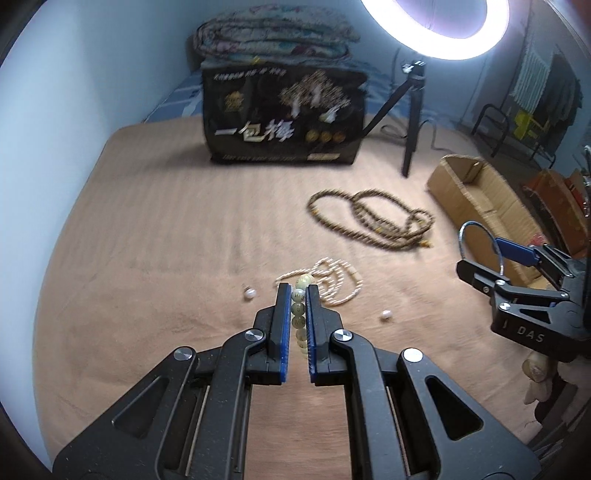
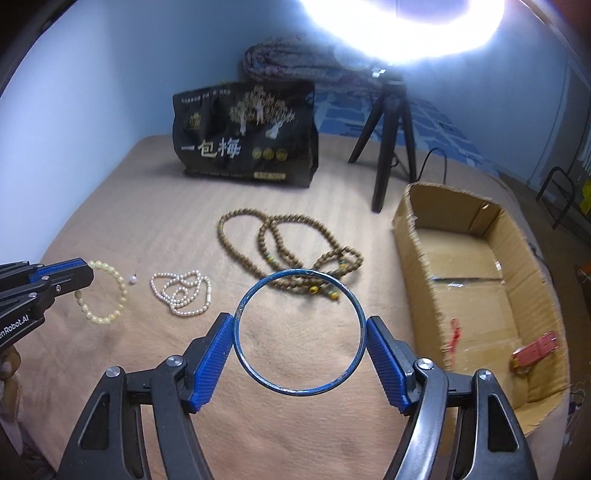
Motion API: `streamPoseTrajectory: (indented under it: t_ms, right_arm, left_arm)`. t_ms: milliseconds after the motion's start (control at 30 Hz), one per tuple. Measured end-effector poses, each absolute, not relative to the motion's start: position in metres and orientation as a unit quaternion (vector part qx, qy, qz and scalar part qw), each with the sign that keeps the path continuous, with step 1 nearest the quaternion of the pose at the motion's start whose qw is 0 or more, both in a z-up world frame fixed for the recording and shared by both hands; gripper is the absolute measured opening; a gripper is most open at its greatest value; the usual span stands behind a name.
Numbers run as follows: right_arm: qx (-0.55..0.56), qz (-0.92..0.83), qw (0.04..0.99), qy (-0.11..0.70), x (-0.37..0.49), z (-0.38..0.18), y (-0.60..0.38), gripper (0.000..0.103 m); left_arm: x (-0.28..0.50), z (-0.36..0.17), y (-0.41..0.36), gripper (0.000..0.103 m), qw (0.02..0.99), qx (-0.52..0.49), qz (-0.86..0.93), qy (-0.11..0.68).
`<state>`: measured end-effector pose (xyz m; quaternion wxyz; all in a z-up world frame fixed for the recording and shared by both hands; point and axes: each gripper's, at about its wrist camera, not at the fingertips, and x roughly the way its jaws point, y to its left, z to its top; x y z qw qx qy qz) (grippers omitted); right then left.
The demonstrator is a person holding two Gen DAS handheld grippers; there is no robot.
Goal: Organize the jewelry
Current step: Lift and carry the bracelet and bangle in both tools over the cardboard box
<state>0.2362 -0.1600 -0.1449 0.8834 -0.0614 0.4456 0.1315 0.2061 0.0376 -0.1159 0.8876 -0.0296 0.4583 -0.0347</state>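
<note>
My left gripper [image 1: 297, 291] is shut on a pale yellow-green bead bracelet [image 1: 298, 309], which hangs from it above the tan bedspread [image 1: 166, 258]; the bracelet also shows in the right wrist view [image 2: 110, 295]. My right gripper [image 2: 300, 328] is shut on a thin blue bangle [image 2: 242, 299], held flat between the pads; the bangle also shows in the left wrist view [image 1: 476, 225]. A white pearl necklace [image 2: 183, 293] and a long brown bead necklace [image 2: 280, 243] lie on the spread. Two loose pearls [image 1: 250, 294] [image 1: 386, 314] lie near the left gripper.
An open cardboard box [image 2: 406, 243] stands at the right, holding a red item [image 2: 533, 350] and red string [image 2: 456, 332]. A black printed bag [image 2: 243, 136] and a ring light tripod [image 2: 388, 140] stand behind. A folded quilt [image 1: 273, 33] lies on the bag.
</note>
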Motion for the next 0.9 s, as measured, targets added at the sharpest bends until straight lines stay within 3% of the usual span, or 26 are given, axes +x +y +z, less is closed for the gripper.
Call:
streamPoseTrajectory:
  t_ms: [900]
  right_arm:
    - [0.014,0.054,0.909,0.412,0.26,-0.096,-0.305,0.074]
  left_arm:
    - [0.223,-0.066,-0.098,0.005,0.903,-0.026,-0.149,0.402]
